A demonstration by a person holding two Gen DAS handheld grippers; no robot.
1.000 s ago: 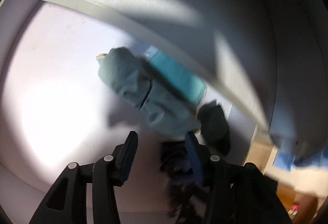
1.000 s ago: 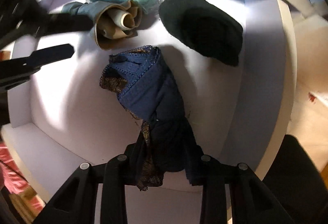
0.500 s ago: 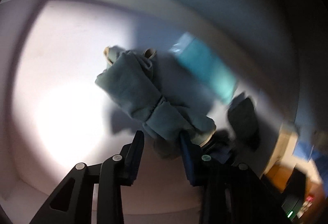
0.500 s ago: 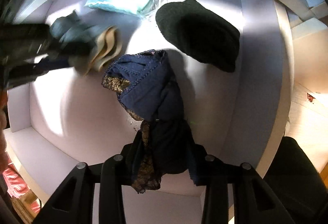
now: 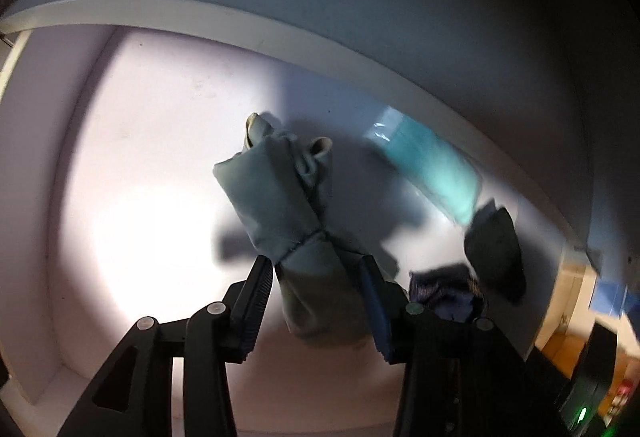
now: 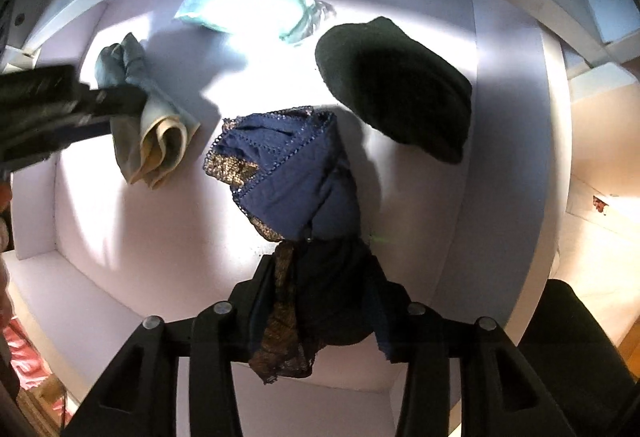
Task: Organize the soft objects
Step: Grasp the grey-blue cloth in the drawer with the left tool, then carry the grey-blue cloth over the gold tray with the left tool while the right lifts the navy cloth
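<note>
Landmark: I took the white drawer (image 6: 516,141) as my reference; its floor was pale and its walls stood up on all sides I could see
Left gripper (image 5: 316,301): I had its tongs pinching the rolled grey-green cloth (image 5: 280,205) at the near end, the roll reaching out from the tips over the drawer floor toward the back wall
Grey-green cloth, right wrist view (image 6: 152,125): it sat in the left part of the drawer, its cream lining showing at the open end, close to the left wall
Right gripper (image 6: 316,301): I had its tongs clamped on the navy lace-trimmed garment (image 6: 288,173), which ran from the tips out to the middle of the drawer floor
Teal packet (image 6: 248,13): lay against the drawer's back wall, apart from both cloths
Dark cap (image 6: 392,85): lay in the back right of the drawer, near the right wall and just beside the navy garment's far end
Open room: I saw bare floor along the drawer's near edge and in the near left corner; a strip of floor also lay between the two held cloths
</note>
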